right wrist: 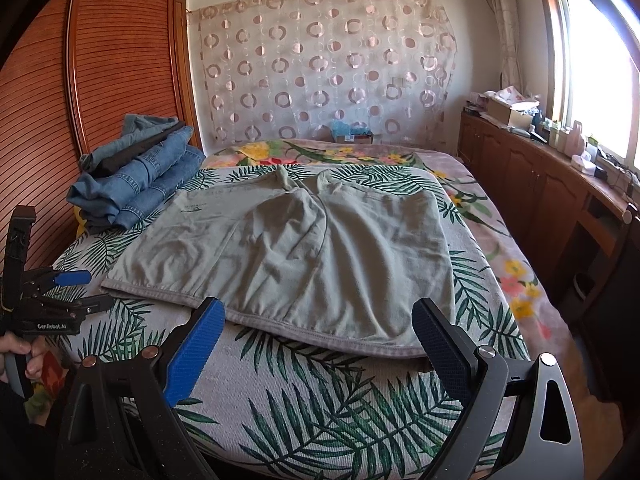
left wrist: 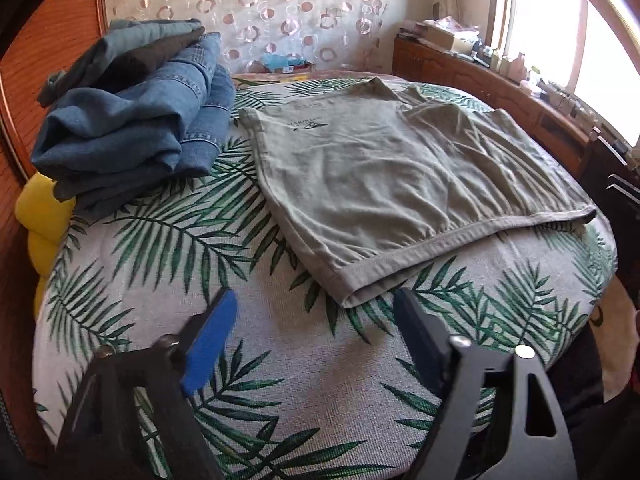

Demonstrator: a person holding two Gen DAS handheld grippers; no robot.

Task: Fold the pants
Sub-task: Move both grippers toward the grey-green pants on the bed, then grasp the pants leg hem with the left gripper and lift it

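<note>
Olive pants (right wrist: 296,248) lay flat on the leaf-print cover (right wrist: 320,400), waistband near, right of the jeans stack (right wrist: 136,184). Left gripper (left wrist: 316,312) and right gripper (right wrist: 320,320) were released, holding nothing. Judgement: pinch both waistband corners evenly before folding.

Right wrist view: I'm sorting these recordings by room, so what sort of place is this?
Most likely a home bedroom. A bed with a palm-leaf cover fills the middle, green shorts are spread on it beside a stack of folded jeans, and a wooden wardrobe stands at the left.
</note>
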